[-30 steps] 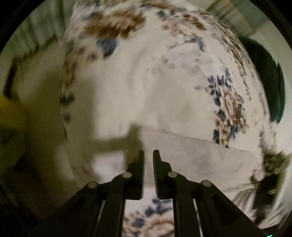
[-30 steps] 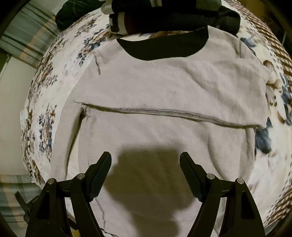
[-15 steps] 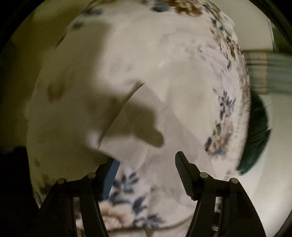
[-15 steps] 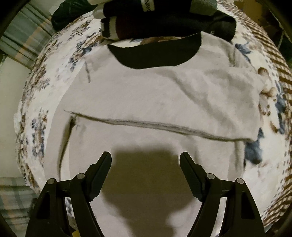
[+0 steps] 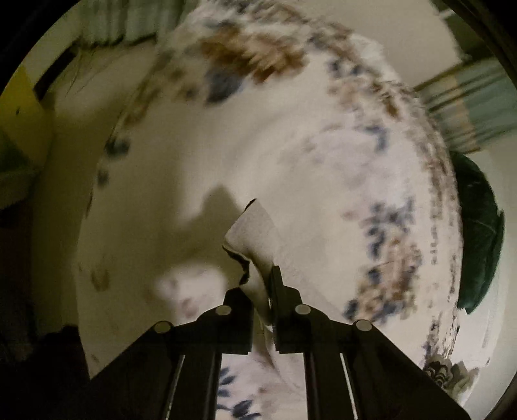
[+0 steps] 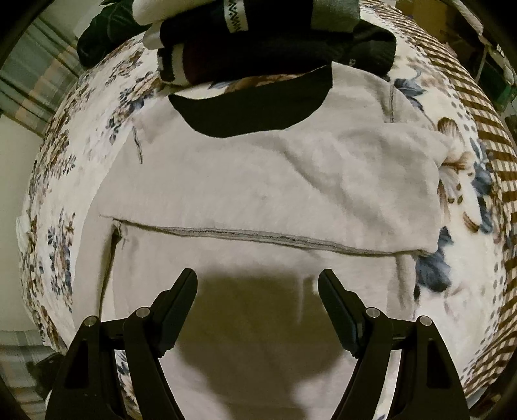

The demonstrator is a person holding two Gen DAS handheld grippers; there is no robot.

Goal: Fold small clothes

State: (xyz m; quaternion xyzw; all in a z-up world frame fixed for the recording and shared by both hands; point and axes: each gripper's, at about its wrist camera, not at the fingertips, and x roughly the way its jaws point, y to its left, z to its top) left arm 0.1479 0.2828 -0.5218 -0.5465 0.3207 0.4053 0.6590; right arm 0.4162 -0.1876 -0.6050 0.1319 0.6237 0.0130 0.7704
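- No brand or word can be read anywhere; the only marking is a white tag with a dark zigzag pattern (image 6: 237, 15) on the heap of dark clothes (image 6: 274, 45) at the far edge of the bed, in the right wrist view.
- The pale grey garment (image 6: 258, 181) lies spread on the floral bedspread (image 6: 58, 245), directly ahead of the right hand-held gripper (image 6: 257, 300); its black neckline (image 6: 252, 110) points toward the dark heap and one stitched hem (image 6: 245, 234) runs across it where a part is folded over.
- The right hand-held gripper hangs above the near part of the garment with its fingers wide apart and nothing between them; its shadow falls on the cloth.
- The left hand-held gripper (image 5: 258, 284) has its fingers nearly together, pinching a corner of pale grey cloth (image 5: 255, 232) that rises out from between them.
- The bedspread is cream with blue and brown flowers, and a brown checked border (image 6: 484, 129) runs along its right side.
- Beyond the bed a striped curtain (image 5: 468, 106) and a plain pale wall show; a dark green object (image 5: 478, 245) sits at the bed's edge in the left wrist view.
- The left wrist view is smeared by motion, so the flower pattern there is hard to make out.
- I cannot tell whether the pinched cloth belongs to the same garment, as the two views do not overlap clearly.
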